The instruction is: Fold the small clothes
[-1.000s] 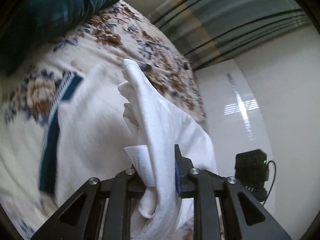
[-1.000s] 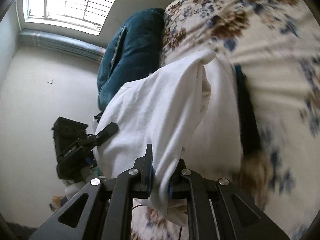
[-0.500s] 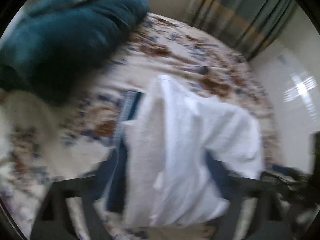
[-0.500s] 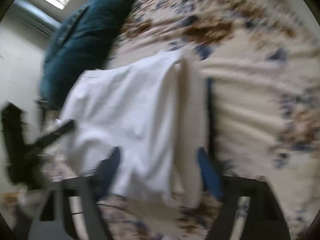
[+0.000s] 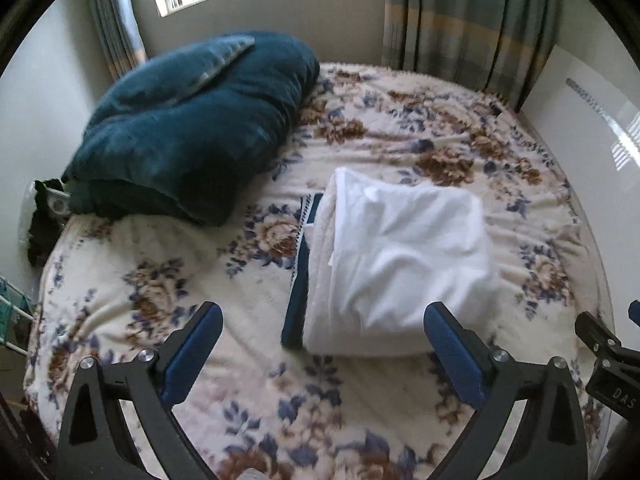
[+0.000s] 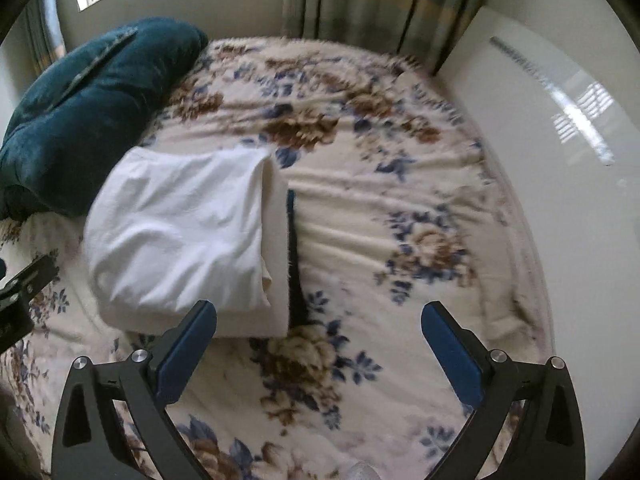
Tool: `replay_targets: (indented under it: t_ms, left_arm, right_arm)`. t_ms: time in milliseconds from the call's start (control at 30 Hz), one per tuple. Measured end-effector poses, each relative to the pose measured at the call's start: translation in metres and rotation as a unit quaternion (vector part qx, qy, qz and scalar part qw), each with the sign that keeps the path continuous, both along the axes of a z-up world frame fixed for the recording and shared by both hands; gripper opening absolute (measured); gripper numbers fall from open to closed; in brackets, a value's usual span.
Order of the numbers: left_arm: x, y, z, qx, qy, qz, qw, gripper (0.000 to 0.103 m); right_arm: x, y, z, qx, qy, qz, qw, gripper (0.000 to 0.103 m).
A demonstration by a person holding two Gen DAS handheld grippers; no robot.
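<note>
A folded white garment (image 5: 404, 256) lies on a cream folded cloth with a dark blue edge (image 5: 298, 280), on the floral bedspread (image 5: 160, 280). In the right wrist view the white garment (image 6: 180, 232) lies left of centre, with the blue edge (image 6: 294, 264) on its right side. My left gripper (image 5: 322, 324) is open and empty, held above the bed just in front of the pile. My right gripper (image 6: 318, 324) is open and empty, in front of and to the right of the pile.
A bulky teal blanket (image 5: 188, 128) lies at the back left of the bed. Curtains (image 5: 460, 20) and a window are behind the bed. A white wall panel (image 6: 560, 160) runs along the right side. The other gripper's body (image 5: 612, 368) shows at the right edge.
Both grippers were shut on the white garment and held it up. They have let it go, opened, and pulled back; the garment now lies folded on the pile.
</note>
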State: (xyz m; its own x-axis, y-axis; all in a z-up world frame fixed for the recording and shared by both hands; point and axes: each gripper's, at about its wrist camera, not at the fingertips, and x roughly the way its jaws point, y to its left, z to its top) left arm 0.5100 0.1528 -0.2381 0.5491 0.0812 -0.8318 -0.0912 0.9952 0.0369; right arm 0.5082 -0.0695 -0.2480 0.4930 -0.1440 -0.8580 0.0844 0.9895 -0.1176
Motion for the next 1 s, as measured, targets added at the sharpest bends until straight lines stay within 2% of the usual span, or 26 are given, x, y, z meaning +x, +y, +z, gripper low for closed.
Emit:
replay_targets:
  t_ms: [300, 567, 767, 1000]
  left_arm:
    - [-0.109, -0.011, 0.126, 0.0, -0.063, -0.012, 0.9979, 0.103]
    - [-0.188, -0.016, 0.203, -0.007, -0.101, -0.012, 0.9948, 0.103]
    - [-0.24, -0.021, 0.244, -0.006, -0.129, -0.018, 0.9914, 0.103]
    - [-0.284, -0.021, 0.265, -0.009, -0.14, -0.019, 0.9899, 0.103]
  right_arm:
    - [-0.12, 0.002, 0.138, -0.014, -0.068, 0.005, 0.998, 0.103]
    - [-0.229, 0.008, 0.247, -0.016, -0.137, 0.018, 0.99, 0.103]
    - [-0.291, 0.009, 0.299, -0.007, -0.17, 0.022, 0.985, 0.103]
    - [-0.35, 0.006, 0.336, -0.004, -0.195, 0.026, 0.98, 0.103]
